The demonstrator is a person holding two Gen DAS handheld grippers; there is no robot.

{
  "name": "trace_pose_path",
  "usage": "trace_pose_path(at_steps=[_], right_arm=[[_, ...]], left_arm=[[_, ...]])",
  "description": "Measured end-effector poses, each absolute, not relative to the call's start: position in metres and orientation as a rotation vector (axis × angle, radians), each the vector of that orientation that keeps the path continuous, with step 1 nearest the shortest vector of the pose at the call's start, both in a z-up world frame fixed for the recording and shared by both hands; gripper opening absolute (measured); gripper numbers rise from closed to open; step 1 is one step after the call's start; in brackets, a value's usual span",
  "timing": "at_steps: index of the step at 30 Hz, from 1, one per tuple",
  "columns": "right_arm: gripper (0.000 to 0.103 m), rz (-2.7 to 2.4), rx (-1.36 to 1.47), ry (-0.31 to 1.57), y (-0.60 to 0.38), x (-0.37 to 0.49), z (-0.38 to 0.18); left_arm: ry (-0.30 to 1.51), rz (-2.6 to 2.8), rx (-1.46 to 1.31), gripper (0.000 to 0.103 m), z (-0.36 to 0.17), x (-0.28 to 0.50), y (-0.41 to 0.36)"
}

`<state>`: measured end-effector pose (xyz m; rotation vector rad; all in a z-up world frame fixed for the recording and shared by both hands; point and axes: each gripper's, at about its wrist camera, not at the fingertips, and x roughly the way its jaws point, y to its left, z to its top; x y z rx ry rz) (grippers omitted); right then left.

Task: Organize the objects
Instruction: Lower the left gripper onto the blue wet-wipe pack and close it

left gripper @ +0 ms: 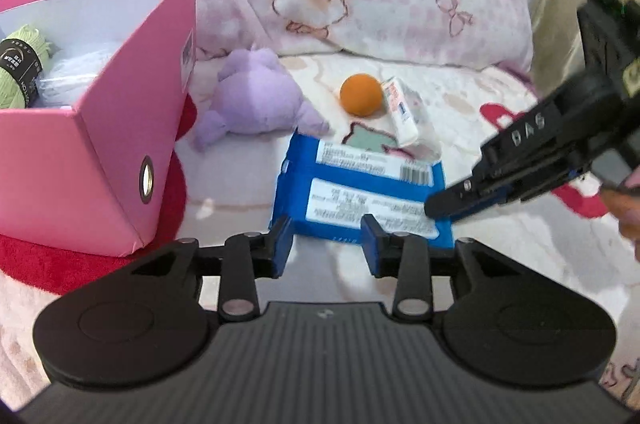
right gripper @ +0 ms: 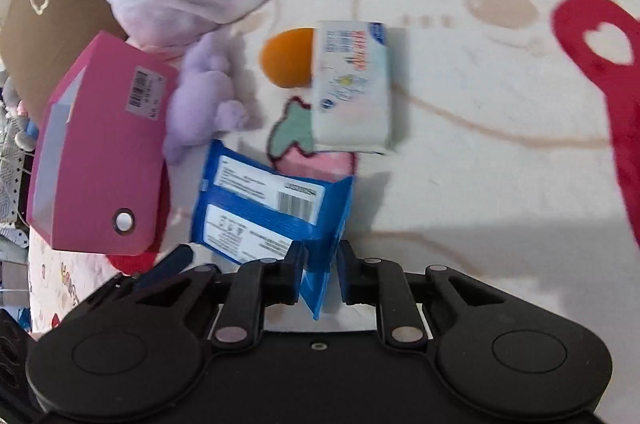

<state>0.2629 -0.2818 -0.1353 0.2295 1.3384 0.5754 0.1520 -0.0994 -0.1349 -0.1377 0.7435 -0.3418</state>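
Right gripper [right gripper: 319, 266] pinched only the blue packet's [right gripper: 260, 208] crinkled corner; packet lay just beside the pink box [right gripper: 100, 160]. Left gripper [left gripper: 326, 244] stood partly open, holding nothing. Risk: thin wrapper could slip or tear when lifted.

Black left claw [left gripper: 326, 244] and right claw [right gripper: 319, 266], blue pads, silver pivot screws, ribbed housing.

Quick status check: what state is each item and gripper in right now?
Blue packet: label side up, corner pinched.
Right gripper: shut on blue packet.
Left gripper: open, empty.
Pink box: open-topped, yarn inside.
Orange ball: loose on bedding.
Purple plush: lying beside box.
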Motion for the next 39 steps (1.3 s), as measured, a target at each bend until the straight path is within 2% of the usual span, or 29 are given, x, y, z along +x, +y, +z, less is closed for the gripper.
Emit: trace_pose_path(at_steps=[3,9,11,13,14,17,21,24,26,28,29,31,32,33,36,39], right_arm=[[0.019,0.565,0.204,1.298,-0.287,0.261,-0.129],[0.024,0.469,0.248,1.276,-0.306,0.266,-0.129],[0.028,0.465,0.28,1.263,-0.309,0.264,-0.123],[0.042,0.447,0.352,1.277,-0.313,0.259,-0.118],[0.045,0.425,0.416,1.282,-0.316,0.253,-0.115],[0.05,0.43,0.489,1.243,-0.313,0.235,-0.109],[0.051,0.4,0.429,1.238,-0.3,0.239,-0.114],[0.051,0.404,0.45,1.259,-0.297,0.247,-0.124],[0.051,0.384,0.444,1.256,-0.297,0.25,-0.128],[0.051,0.375,0.42,1.266,-0.295,0.25,-0.132],[0.05,0.381,0.415,1.285,-0.293,0.25,-0.135],[0.046,0.397,0.418,1.294,-0.292,0.246,-0.136],[0.043,0.394,0.393,1.286,-0.292,0.245,-0.135],[0.039,0.371,0.345,1.264,-0.291,0.245,-0.132],[0.035,0.362,0.332,1.259,-0.292,0.248,-0.134],[0.035,0.355,0.306,1.258,-0.29,0.249,-0.136]], left_arm=[[0.727,-0.353,-0.159,0.046,-0.132,0.156,-0.099],[0.737,-0.33,-0.063,0.046,-0.134,0.183,-0.122],[0.77,-0.326,-0.093,0.046,-0.136,0.19,-0.12],[0.838,-0.305,-0.121,0.048,-0.141,0.199,-0.117],[0.882,-0.302,-0.129,0.052,-0.143,0.205,-0.116],[0.903,-0.374,-0.085,0.055,-0.132,0.211,-0.113],[0.928,-0.372,-0.075,0.065,-0.134,0.212,-0.115],[0.883,-0.375,-0.079,0.065,-0.144,0.206,-0.114],[0.894,-0.386,-0.154,0.063,-0.149,0.203,-0.107],[0.944,-0.415,-0.26,0.056,-0.15,0.202,-0.097],[0.951,-0.418,-0.263,0.043,-0.149,0.201,-0.097],[0.946,-0.423,-0.245,0.034,-0.142,0.196,-0.099],[0.925,-0.439,-0.242,0.022,-0.139,0.192,-0.1],[0.903,-0.464,-0.236,0.015,-0.135,0.189,-0.102],[0.884,-0.478,-0.213,0.015,-0.131,0.183,-0.11],[0.876,-0.42,-0.159,0.016,-0.135,0.183,-0.115]])
